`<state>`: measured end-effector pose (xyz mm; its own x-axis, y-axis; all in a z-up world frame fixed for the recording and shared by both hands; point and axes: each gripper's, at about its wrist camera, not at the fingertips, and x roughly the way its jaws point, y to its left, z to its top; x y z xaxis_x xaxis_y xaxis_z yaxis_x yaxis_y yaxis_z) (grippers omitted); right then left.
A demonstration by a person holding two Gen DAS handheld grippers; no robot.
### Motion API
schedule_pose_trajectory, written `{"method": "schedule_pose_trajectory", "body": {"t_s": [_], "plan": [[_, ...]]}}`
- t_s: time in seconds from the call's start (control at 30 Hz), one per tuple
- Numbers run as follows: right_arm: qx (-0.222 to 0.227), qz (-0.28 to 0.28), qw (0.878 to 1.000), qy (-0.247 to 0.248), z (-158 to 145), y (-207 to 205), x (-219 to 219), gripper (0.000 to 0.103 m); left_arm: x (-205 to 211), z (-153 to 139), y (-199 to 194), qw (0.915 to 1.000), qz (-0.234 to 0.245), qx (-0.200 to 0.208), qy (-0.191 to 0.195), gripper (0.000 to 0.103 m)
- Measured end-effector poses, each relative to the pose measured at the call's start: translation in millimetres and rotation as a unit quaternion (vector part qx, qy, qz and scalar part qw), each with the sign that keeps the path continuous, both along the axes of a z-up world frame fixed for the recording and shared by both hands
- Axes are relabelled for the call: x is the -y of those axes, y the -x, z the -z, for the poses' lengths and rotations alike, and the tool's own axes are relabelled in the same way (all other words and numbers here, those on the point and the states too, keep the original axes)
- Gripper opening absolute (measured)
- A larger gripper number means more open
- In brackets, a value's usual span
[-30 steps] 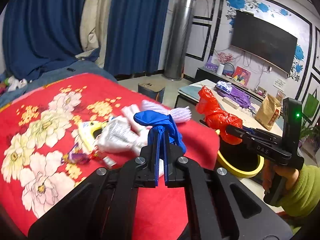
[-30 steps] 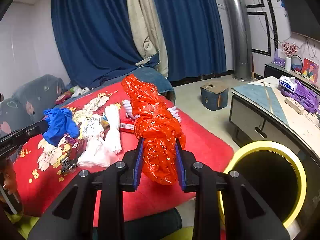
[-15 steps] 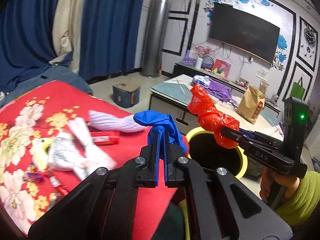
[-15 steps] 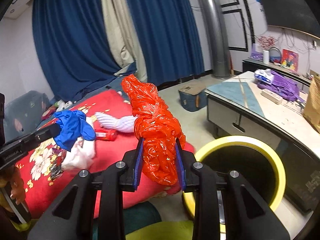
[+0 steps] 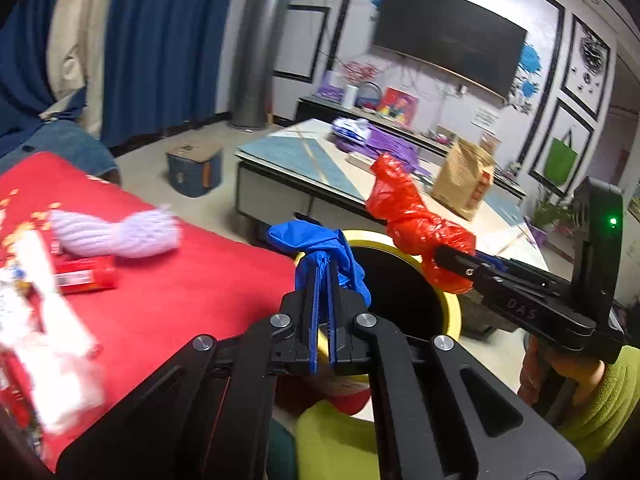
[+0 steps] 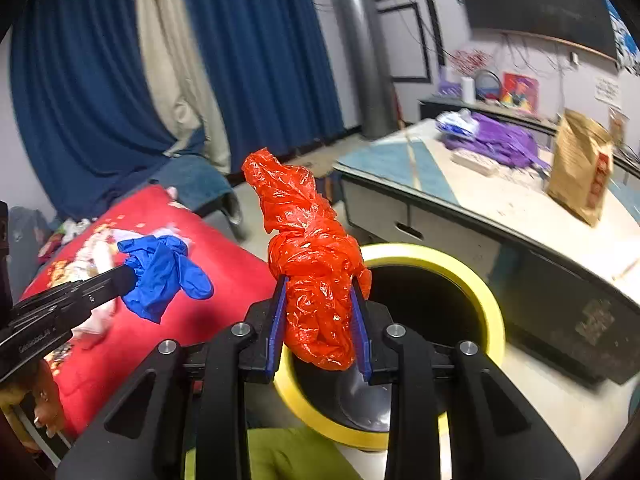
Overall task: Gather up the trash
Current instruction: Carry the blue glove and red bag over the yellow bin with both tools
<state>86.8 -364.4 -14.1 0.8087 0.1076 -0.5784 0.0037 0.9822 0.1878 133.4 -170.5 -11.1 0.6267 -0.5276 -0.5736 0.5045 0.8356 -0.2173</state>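
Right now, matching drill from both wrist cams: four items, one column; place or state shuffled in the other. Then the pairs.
Items
1. blue glove
2. red plastic bag
3. yellow-rimmed bin
4. brown paper bag

Place or state
A. stands upright on the low table
B. clamped in the left gripper
C. on the floor beside the red bed cover, mouth open
D. clamped in the right gripper

Pairs: 1-B, 2-D, 3-C, 4-A
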Motion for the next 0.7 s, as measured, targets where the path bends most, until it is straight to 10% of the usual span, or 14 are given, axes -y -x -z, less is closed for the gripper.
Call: {"method": "schedule_pose_trajectory", "body": {"t_s": [0.53, 0.7], "plan": [[-0.096, 0.073, 0.993, -0.004, 59.6, -22.7, 55.1, 0.032, 72.3, 74.8, -41.8, 0.9947, 0.057, -0.082, -0.021, 0.001], [-0.113, 0.081, 0.990, -0.007, 73.5, -27.4, 58.7, 0.052, 81.1, 93.5, -51.2, 0.9930, 0.062, -0.097, -0.027, 0.009]]}}
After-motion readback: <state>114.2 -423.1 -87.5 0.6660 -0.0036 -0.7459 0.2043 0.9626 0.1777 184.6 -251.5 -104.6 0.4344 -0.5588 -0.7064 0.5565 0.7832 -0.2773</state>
